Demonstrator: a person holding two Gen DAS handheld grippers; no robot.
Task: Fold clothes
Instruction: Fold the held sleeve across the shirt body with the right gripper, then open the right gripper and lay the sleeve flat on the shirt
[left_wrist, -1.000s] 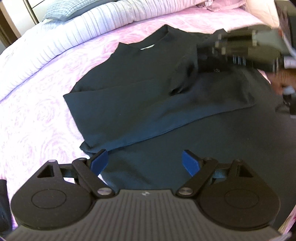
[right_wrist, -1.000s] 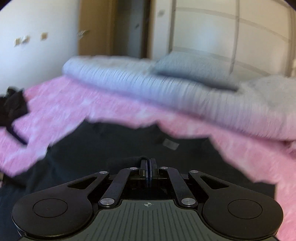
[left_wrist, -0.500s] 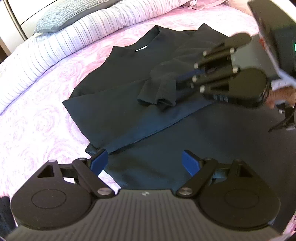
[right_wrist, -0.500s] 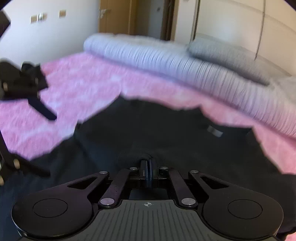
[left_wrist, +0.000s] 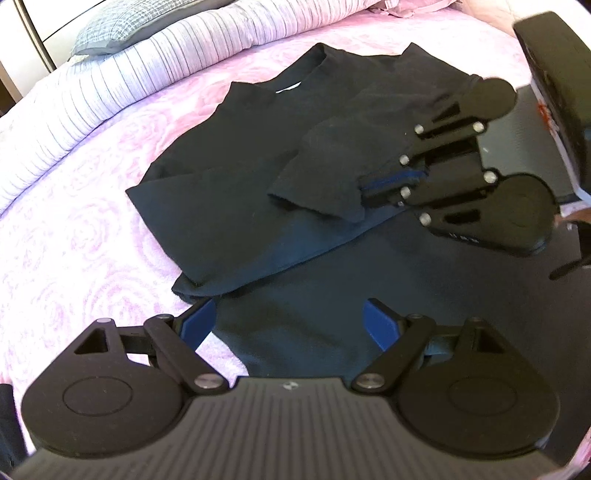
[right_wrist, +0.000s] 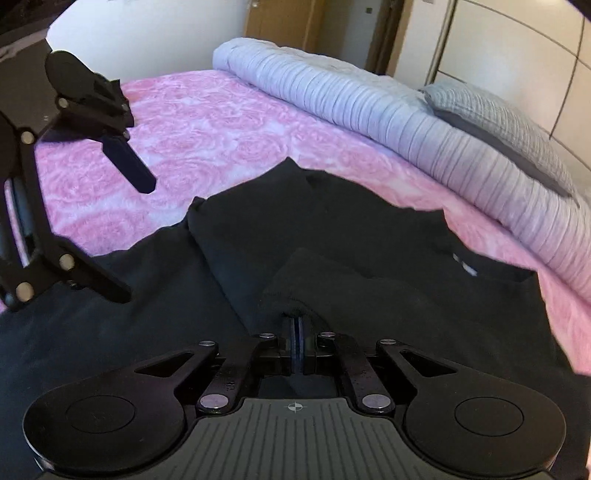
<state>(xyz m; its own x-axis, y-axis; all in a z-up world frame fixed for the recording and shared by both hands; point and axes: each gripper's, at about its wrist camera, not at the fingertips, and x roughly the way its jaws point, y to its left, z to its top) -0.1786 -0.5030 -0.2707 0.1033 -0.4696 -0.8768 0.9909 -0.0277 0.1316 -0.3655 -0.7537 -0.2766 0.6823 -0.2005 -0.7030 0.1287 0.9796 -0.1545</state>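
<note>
Folding black shirt (left_wrist: 229, 177): our right gripper (left_wrist: 373, 186) pinches sleeve (left_wrist: 325, 173), left gripper (left_wrist: 286, 321) spread; letting go early risks the sleeve bunching.

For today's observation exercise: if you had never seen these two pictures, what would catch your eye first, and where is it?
The dark, near-black cotton shirt spread across the pink rose-patterned bedspread dominates both views. At its right side the right gripper is shut on a short sleeve, laying it inward over the shirt's body. The left gripper hovers open over the near hem, and a pale ribbed rolled duvet lines the far edge of the bed.
</note>
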